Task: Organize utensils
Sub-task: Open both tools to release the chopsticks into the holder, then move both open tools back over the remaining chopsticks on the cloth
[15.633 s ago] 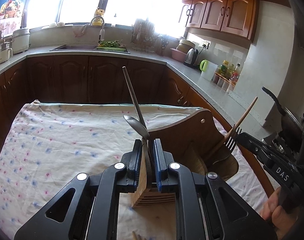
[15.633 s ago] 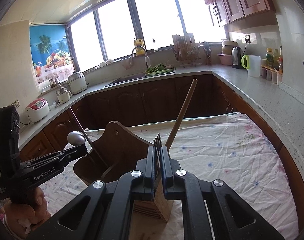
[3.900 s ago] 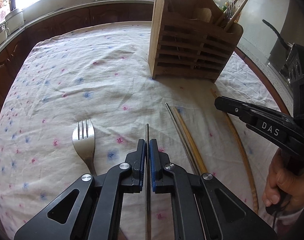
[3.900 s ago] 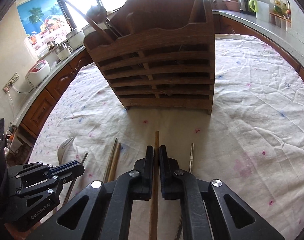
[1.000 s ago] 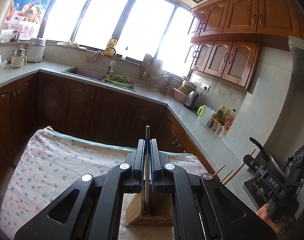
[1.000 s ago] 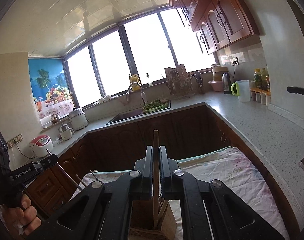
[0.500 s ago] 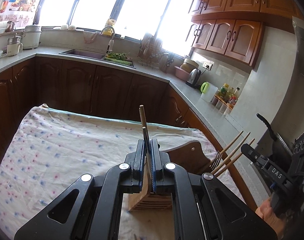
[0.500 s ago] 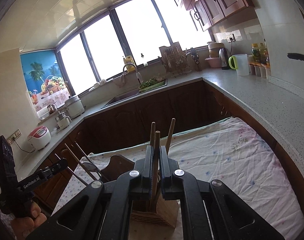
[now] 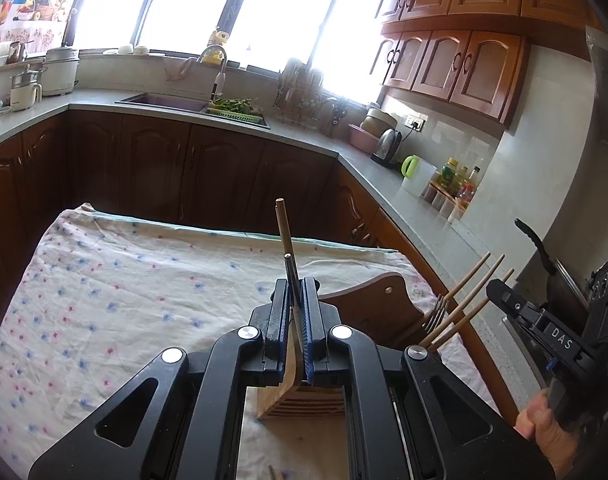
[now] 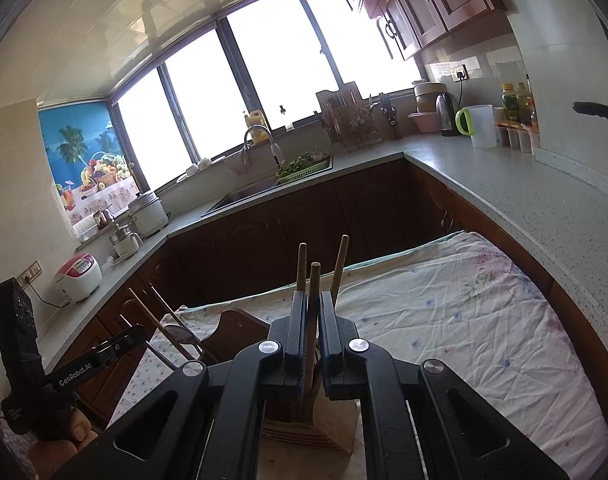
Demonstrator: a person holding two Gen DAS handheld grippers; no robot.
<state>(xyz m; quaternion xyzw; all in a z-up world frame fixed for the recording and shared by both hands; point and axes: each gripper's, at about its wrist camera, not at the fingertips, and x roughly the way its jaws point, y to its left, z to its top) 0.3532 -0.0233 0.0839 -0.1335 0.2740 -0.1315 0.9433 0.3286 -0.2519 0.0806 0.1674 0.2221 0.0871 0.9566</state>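
Note:
A wooden utensil holder (image 9: 304, 398) stands on the flowered tablecloth (image 9: 116, 296), right below both grippers; it also shows in the right wrist view (image 10: 335, 420). My left gripper (image 9: 296, 292) is shut on a thin metal chopstick (image 9: 291, 276), its lower end down in the holder's left slot beside a wooden chopstick (image 9: 283, 228). My right gripper (image 10: 312, 304) is shut on a wooden chopstick (image 10: 314, 280), lowered into the holder between two other wooden sticks (image 10: 302, 264). A fork (image 9: 435, 314) and several wooden sticks (image 9: 463, 296) stand in the holder's right side.
The holder's tall curved wooden back (image 9: 379, 304) rises behind the slots. Dark cabinets and a grey counter (image 10: 503, 184) ring the table. A kettle, jug (image 10: 479, 124) and bottles stand on the counter at the right. A small piece lies on the cloth at the near edge (image 9: 271, 472).
Both grippers have come down a little over the holder, carrying their chopsticks deeper into its slots. The view tilts slightly more downward.

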